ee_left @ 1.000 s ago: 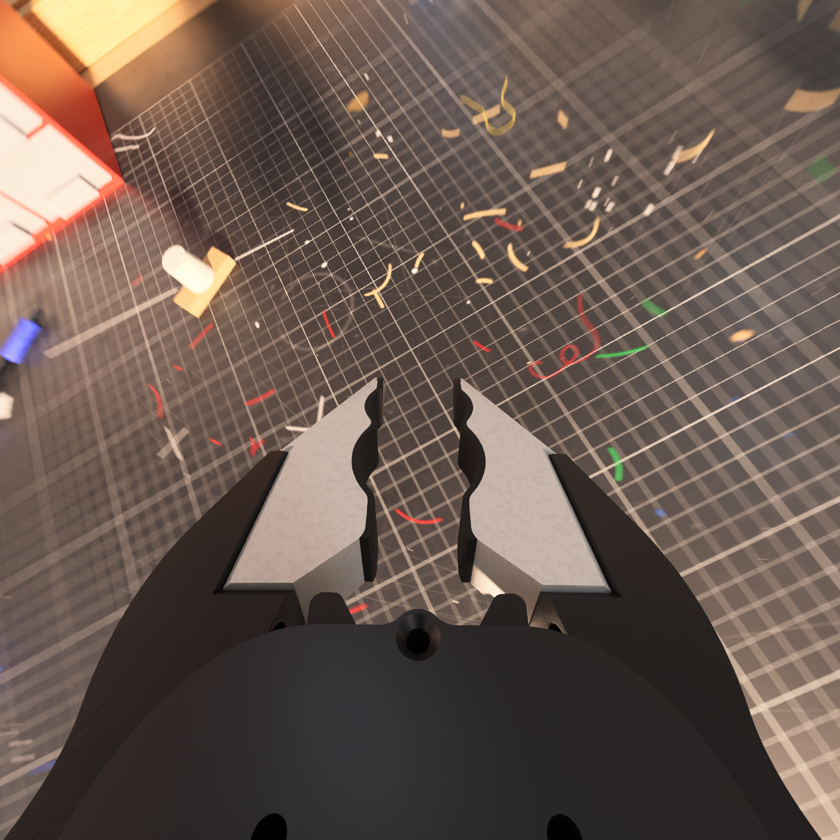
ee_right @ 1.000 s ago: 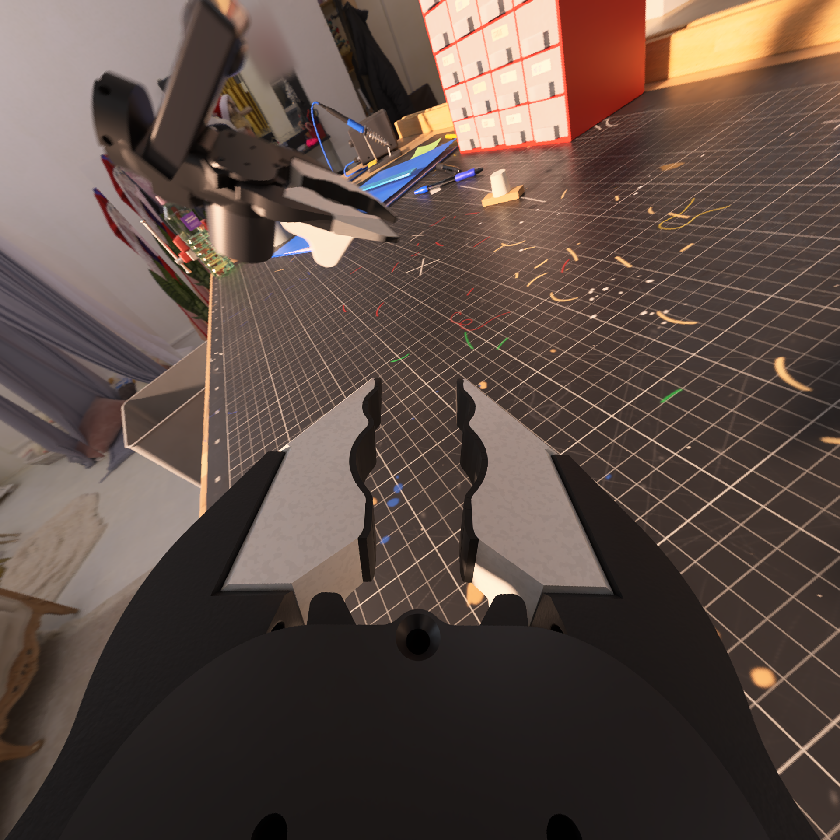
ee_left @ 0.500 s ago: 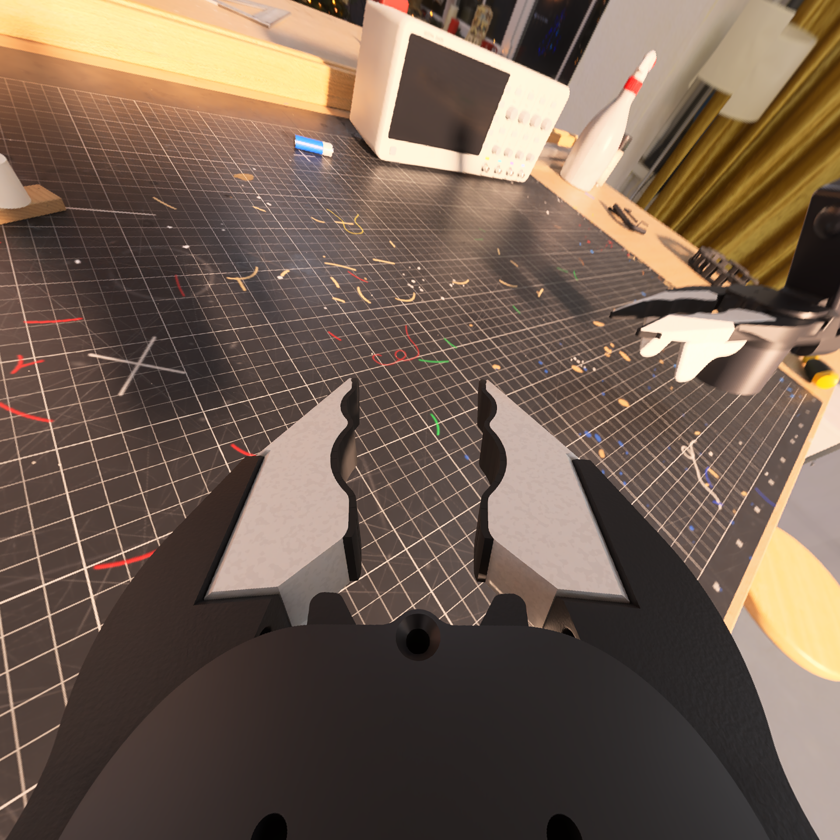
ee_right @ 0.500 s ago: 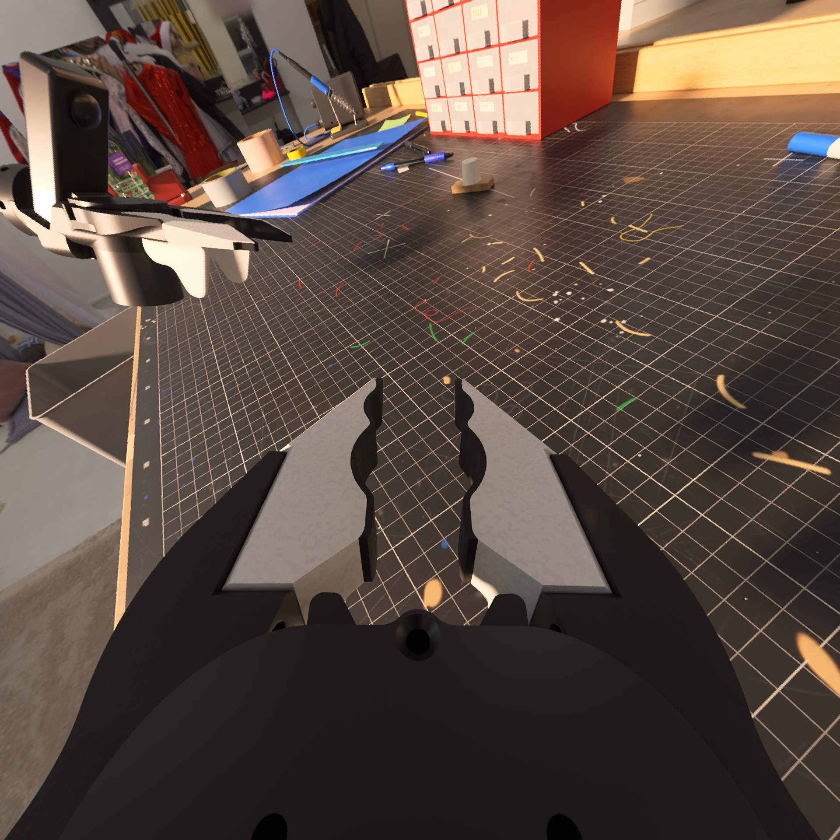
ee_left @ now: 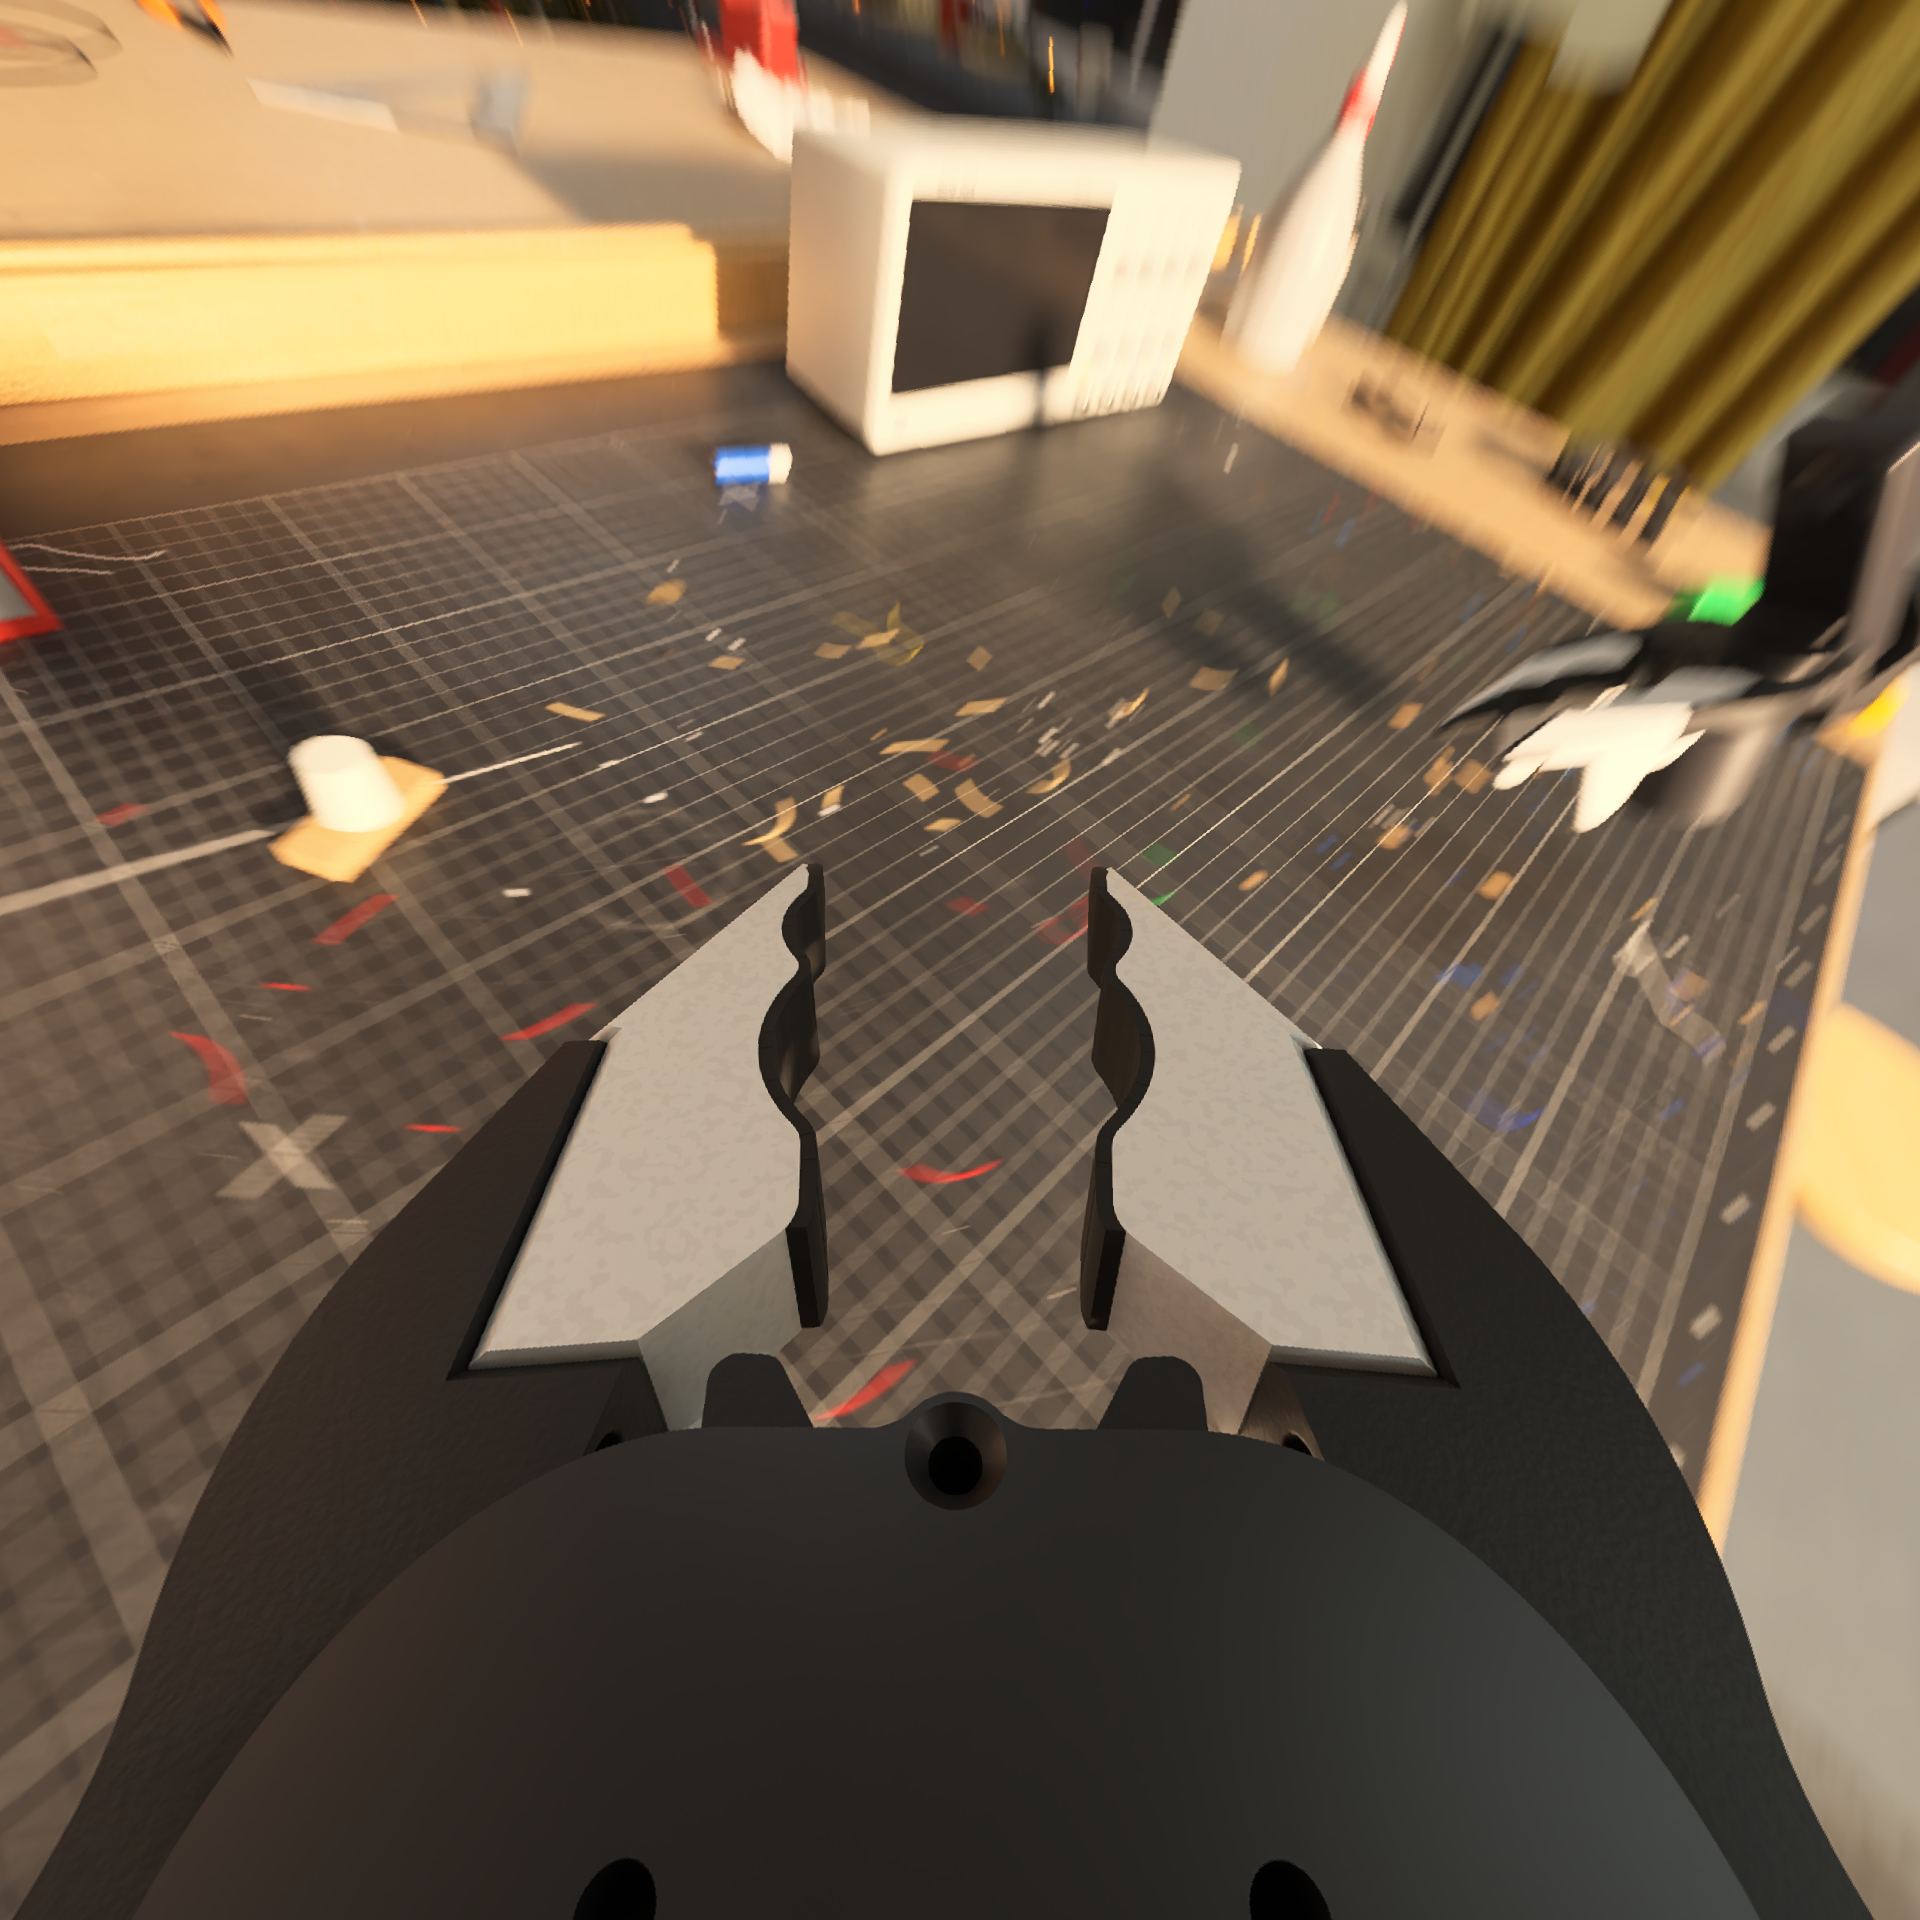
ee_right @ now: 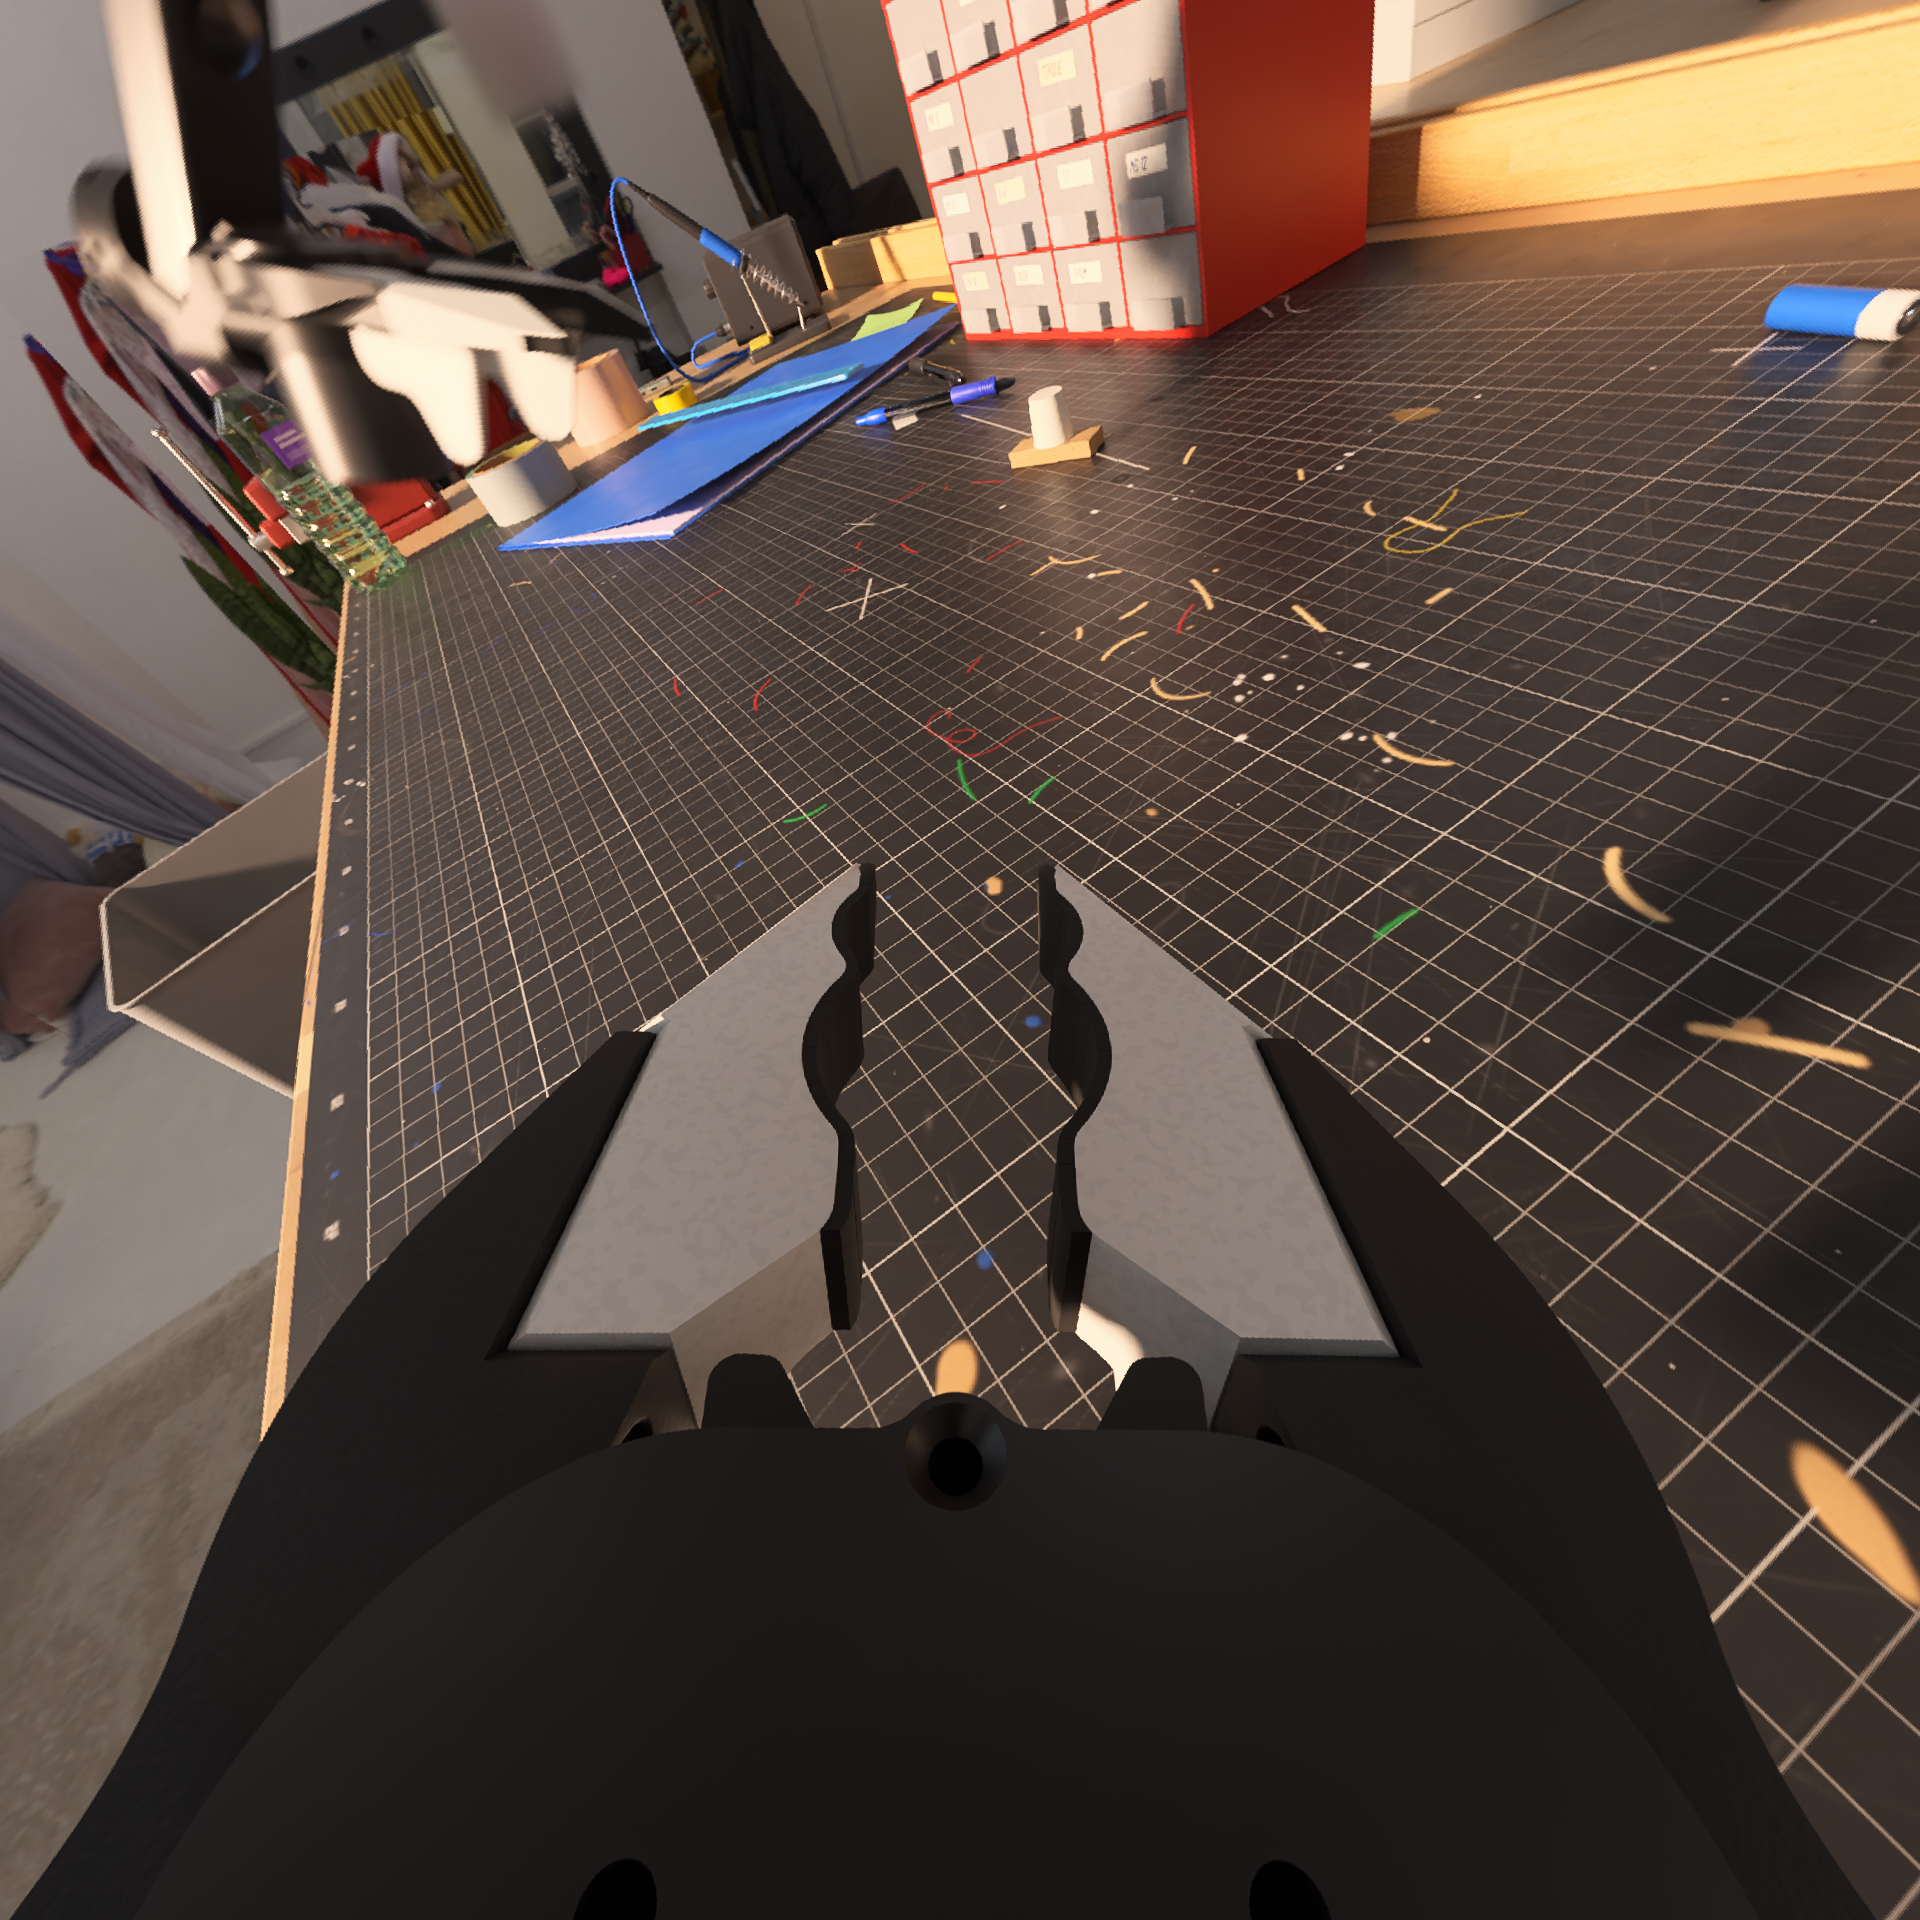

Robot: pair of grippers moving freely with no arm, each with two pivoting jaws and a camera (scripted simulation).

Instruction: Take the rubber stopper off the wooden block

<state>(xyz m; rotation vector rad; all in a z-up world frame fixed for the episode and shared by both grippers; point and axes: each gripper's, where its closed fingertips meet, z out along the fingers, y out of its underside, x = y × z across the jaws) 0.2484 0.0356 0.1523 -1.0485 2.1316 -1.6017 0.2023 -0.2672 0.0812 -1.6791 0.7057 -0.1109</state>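
Note:
A white rubber stopper stands upright on a thin wooden block on the dark grid mat, at the left of the blurred left wrist view. In the right wrist view the stopper and block sit far ahead, near the pens. My left gripper is open and empty, above the mat, well to the right of the stopper and nearer than it. My right gripper is open and empty, low over the mat, far from the stopper. Each gripper shows blurred in the other's view, the right one and the left one.
A red drawer cabinet, a blue folder, pens, tape rolls and a soldering station line the far side. A blue-white tube lies right. A white box with a dark screen stands at the back. The mat edge and a metal tray are left.
My left gripper has swung its view back to the left, bringing the stopper and block into sight, and its jaws have opened wider. My right gripper has shifted slightly and opened a little.

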